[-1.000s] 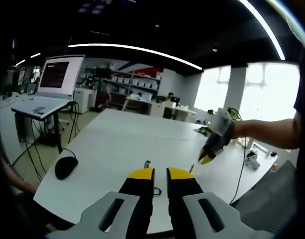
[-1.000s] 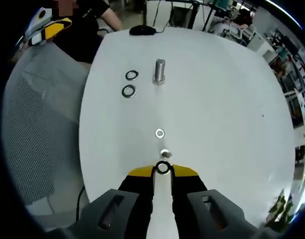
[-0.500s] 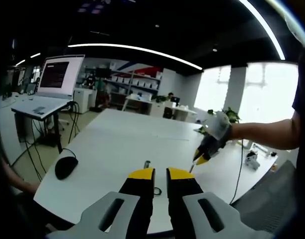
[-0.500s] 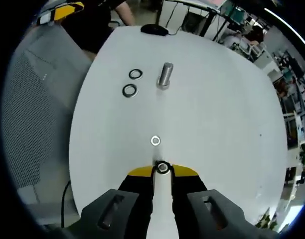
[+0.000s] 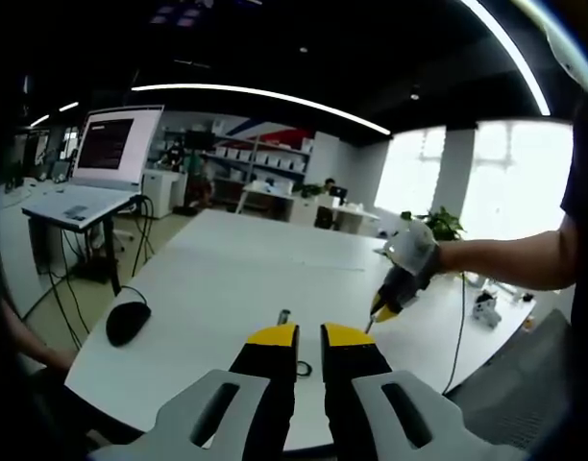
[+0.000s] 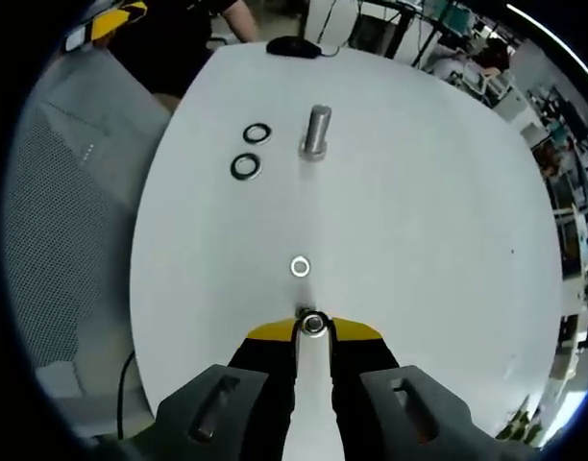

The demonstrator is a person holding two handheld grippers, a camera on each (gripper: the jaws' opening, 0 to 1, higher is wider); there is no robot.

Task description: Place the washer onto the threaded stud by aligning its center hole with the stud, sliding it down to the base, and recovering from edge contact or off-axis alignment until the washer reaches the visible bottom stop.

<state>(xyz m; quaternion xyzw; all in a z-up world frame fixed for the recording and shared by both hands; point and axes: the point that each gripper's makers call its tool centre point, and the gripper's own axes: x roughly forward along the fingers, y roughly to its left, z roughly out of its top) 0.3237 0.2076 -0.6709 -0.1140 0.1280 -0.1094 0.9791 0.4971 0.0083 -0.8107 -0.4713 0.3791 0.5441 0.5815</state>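
In the right gripper view my right gripper (image 6: 314, 327) is shut on a small silver washer (image 6: 314, 324) held flat between its yellow tips, just above the white table (image 6: 428, 221). The washer's centre looks grey; I cannot tell whether a small stud fills it. A tall threaded stud (image 6: 315, 130) stands upright far ahead. In the left gripper view the right gripper (image 5: 380, 312) points down at the table, held by a gloved hand (image 5: 411, 252). My left gripper (image 5: 311, 336) hovers near the table's edge, jaws nearly together with nothing between them.
Two dark washers (image 6: 257, 133) (image 6: 245, 166) lie left of the tall stud, and a silver washer (image 6: 300, 267) lies ahead of my right tips. A black mouse (image 5: 127, 322) sits at the table's end. A mesh chair (image 6: 63, 192) stands beside the table, a laptop (image 5: 87, 187) on a stand beyond.
The right gripper has lowered toward the table and drifted left in the left gripper view. The small stud seen ahead of the held washer one second ago now sits under it.
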